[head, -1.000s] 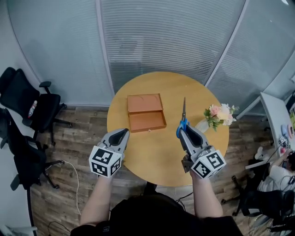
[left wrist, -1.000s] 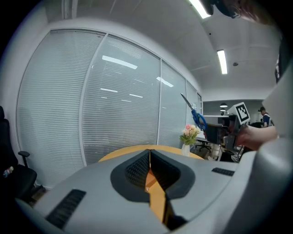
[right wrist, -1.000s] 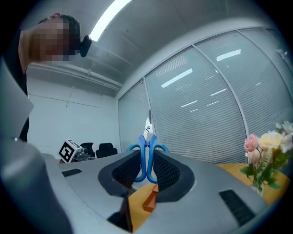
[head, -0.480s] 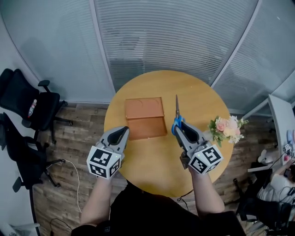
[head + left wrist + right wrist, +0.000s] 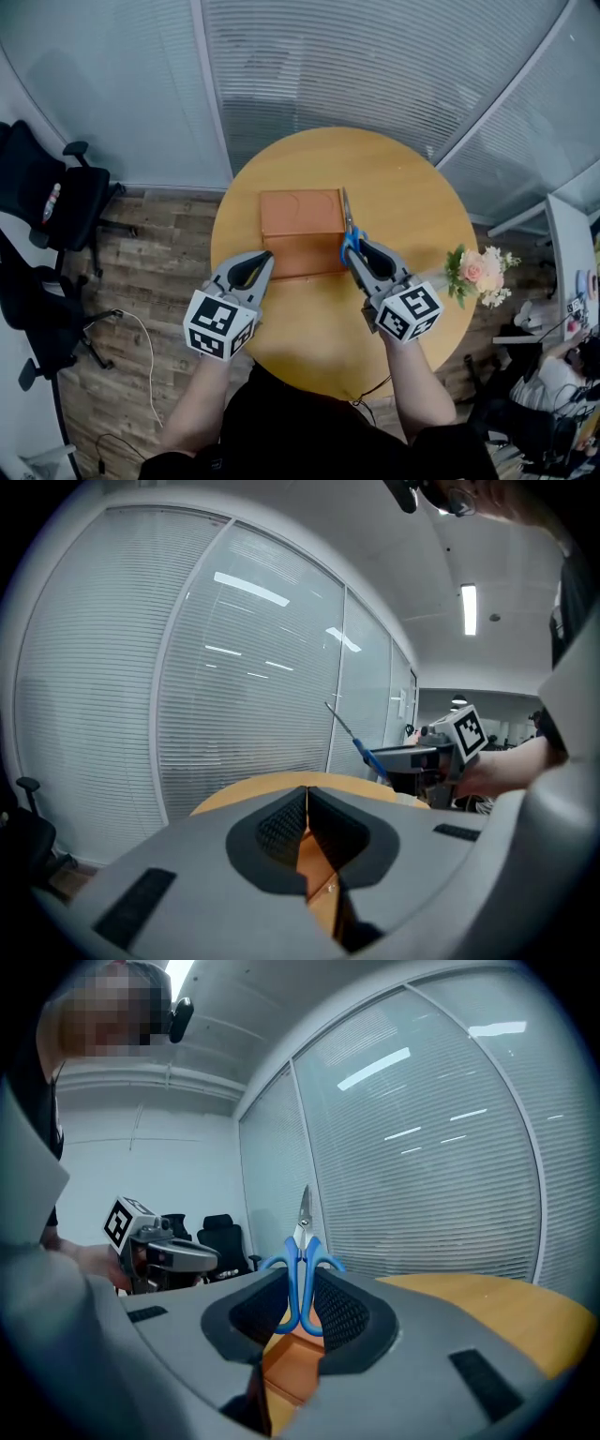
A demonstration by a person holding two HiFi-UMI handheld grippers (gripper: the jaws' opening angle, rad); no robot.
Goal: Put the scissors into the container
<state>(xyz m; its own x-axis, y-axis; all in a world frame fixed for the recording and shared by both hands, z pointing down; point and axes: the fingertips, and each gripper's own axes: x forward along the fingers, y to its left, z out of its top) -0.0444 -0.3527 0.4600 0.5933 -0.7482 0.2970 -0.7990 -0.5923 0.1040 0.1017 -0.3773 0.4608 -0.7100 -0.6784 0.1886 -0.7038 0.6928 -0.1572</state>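
Scissors (image 5: 346,214) are clamped by their blue handles in the right tool (image 5: 362,253), blades along the right edge of the orange container (image 5: 298,211). The left tool (image 5: 259,266) is closed on nothing, over the table (image 5: 412,197).

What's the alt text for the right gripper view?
Blue-handled steel scissors, blades pointing up, are clamped by their handles in the right tool, with an orange-brown box visible below on a round wooden table. The left tool shows at left, before black office chairs and a blind-covered glass wall.
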